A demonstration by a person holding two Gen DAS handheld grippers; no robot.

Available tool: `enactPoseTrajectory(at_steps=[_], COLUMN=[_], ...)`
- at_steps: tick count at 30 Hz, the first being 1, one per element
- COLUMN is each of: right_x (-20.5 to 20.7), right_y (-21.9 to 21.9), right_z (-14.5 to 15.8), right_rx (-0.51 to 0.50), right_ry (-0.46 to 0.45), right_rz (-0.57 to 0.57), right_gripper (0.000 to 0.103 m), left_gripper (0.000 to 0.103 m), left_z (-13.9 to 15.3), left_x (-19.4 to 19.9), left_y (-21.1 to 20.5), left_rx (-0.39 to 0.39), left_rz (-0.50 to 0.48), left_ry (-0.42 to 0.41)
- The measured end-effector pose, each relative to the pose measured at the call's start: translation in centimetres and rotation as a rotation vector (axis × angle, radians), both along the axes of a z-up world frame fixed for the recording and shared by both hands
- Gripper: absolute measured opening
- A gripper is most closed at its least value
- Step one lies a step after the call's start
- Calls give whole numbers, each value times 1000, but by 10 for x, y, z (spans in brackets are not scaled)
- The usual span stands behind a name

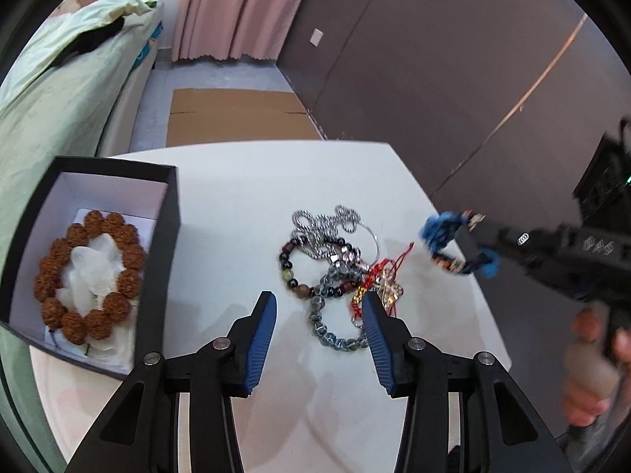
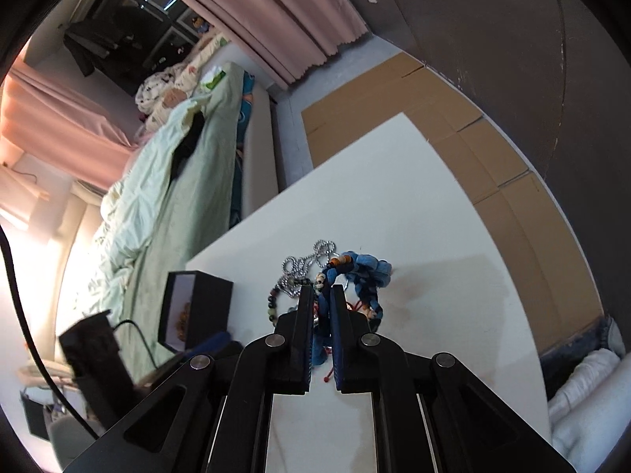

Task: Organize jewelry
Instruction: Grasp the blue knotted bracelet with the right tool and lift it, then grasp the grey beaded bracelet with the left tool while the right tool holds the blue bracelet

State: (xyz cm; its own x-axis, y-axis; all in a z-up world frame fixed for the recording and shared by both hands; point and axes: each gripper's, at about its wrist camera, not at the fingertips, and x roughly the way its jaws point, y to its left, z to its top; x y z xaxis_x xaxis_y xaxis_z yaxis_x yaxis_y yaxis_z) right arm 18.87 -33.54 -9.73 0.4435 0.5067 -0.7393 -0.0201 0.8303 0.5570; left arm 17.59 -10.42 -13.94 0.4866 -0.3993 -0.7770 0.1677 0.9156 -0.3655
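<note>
A tangle of jewelry [image 1: 335, 272] lies mid-table: a silver chain, dark bead bracelets and red cord pieces. A black box [image 1: 79, 260] at the left holds a brown bead bracelet [image 1: 88, 276] on white paper. My left gripper [image 1: 318, 303] is open just in front of the pile, empty. My right gripper [image 2: 323, 295] is shut on a blue braided bracelet [image 2: 366, 276] and holds it above the table right of the pile; it also shows in the left wrist view [image 1: 453, 244]. The pile [image 2: 299, 276] sits just beyond it.
The white table [image 1: 244, 205] ends at a rounded far edge. A bed with green covers [image 1: 47, 118] runs along the left. Cardboard [image 1: 236, 118] lies on the floor beyond. A dark wall [image 1: 434, 59] stands at the right.
</note>
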Motion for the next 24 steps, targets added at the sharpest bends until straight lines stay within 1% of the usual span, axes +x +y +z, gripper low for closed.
enactPoseTrajectory(at_steps=[4,5,6,8,11,13,14,17,20,24], right_x=[-1,-1,0,0,0,-1,-1,-1,-1,-4], right_y=[-2,-2,-2,-3,-6,-9,-10,-12,-15,-14], right_z=[5,6,6,7,8,8,8,8,9,16], right_rx=[9,12,15,18,24,24,25,30,39,65], right_ry=[-18,-19,-19,-21,-25,-27,-27,-30,-38,-75], right_rz=[-3,-3,-3,-4,-7,-9,-8,-10,-13,-11], right_gripper=[9,9,9,9,9,9,9,9,9,9], left_gripper=[47,43,36,34,34,21,10,10,10,10], left_z=[-16,-21,-24,-31,-32,-33,-35,-31,-18,2], left_x=[3,4,5,7,8,9,10,11,9,0], left_y=[-17,-22,-25,-31,-37,-40,-41,-37,-33,-22], left_rx=[65,84,96,124,162,203,233,208,189,126], left_rz=[-27,-31,-38,-44,-49,-47,-38,-27,-26,-13], left_ry=[13,16,17,24,-20,-40,-43,-34,-70,-103])
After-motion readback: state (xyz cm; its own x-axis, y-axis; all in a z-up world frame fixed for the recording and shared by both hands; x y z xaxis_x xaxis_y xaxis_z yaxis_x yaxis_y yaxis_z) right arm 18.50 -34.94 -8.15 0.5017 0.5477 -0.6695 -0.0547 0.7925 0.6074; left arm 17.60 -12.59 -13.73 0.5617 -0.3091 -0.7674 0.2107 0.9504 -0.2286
